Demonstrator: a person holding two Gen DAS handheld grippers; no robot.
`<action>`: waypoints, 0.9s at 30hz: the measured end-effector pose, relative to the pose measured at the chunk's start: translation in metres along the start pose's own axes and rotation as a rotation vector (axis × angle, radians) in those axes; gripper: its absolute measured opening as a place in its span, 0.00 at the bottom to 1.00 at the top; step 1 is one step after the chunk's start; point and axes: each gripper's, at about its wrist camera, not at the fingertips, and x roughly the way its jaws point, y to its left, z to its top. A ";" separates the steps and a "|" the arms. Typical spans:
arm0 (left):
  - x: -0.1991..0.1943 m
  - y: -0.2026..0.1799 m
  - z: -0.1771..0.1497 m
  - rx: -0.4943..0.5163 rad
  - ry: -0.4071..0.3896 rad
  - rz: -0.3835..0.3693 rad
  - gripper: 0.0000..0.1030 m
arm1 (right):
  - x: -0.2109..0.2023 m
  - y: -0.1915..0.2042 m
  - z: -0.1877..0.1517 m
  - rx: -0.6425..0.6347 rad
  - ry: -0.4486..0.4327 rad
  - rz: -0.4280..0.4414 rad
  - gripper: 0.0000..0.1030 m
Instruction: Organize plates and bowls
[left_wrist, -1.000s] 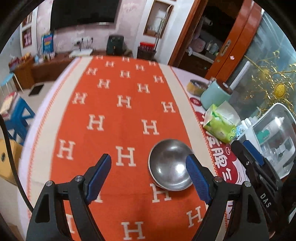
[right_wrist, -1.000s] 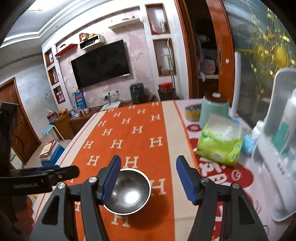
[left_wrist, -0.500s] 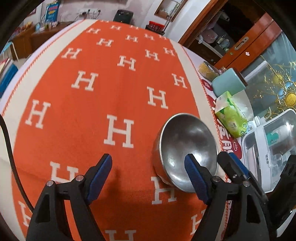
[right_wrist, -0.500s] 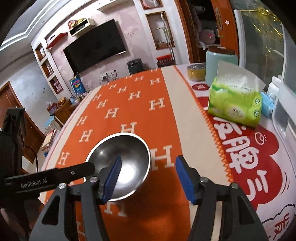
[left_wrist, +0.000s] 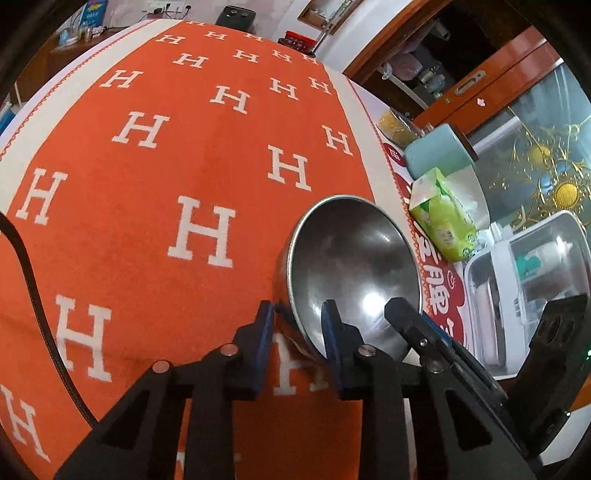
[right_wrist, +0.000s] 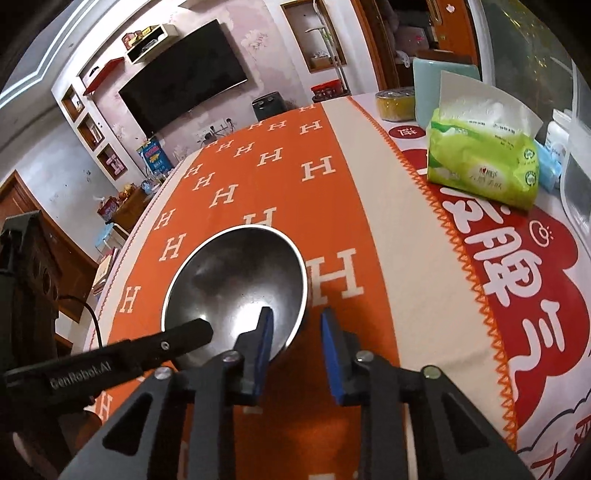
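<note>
Two black grippers with blue-padded fingers meet at one steel bowl (left_wrist: 351, 266) on the bench. The left gripper (left_wrist: 297, 332) has its fingers closed over the bowl's near left rim: one blue pad sits outside the wall, the other inside the bowl. Its fingers have just been closing, with the rim between them. The right gripper (right_wrist: 295, 332) does the same on the near right rim, its left finger inside the bowl and its right finger outside; these fingers too have just been closing on the rim. The fisheye lens bends the picture, so whether every pad presses flat on the metal is hard to judge, but both pairs appear to clamp the rim.

The bowl is round, shiny and empty, with a bright spot of light in its bottom. It stands on an orange cloth (left_wrist: 155, 221) patterned with white letters H, near the cloth's cream border. In each view the other gripper's black finger reaches into the bowl from the side.

Beyond the cream border lies a white and red mat (right_wrist: 517, 280) with large white characters. On it rest a green pack of tissues (right_wrist: 480, 166), a pale teal container (left_wrist: 436, 155) and a small yellow tub (right_wrist: 395, 105). A clear plastic box (left_wrist: 535, 273) stands at the far right. Behind the bench, a dark television (right_wrist: 184, 85) hangs on a pink wall.
</note>
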 end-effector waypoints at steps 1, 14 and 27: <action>0.000 0.000 -0.001 -0.002 0.004 0.001 0.24 | 0.000 0.000 0.000 0.006 0.002 0.003 0.19; -0.013 -0.003 -0.029 -0.002 0.094 0.036 0.18 | -0.027 0.007 -0.011 -0.012 0.048 -0.037 0.12; -0.085 -0.015 -0.081 0.021 0.139 0.018 0.17 | -0.103 0.032 -0.040 -0.074 0.065 -0.031 0.12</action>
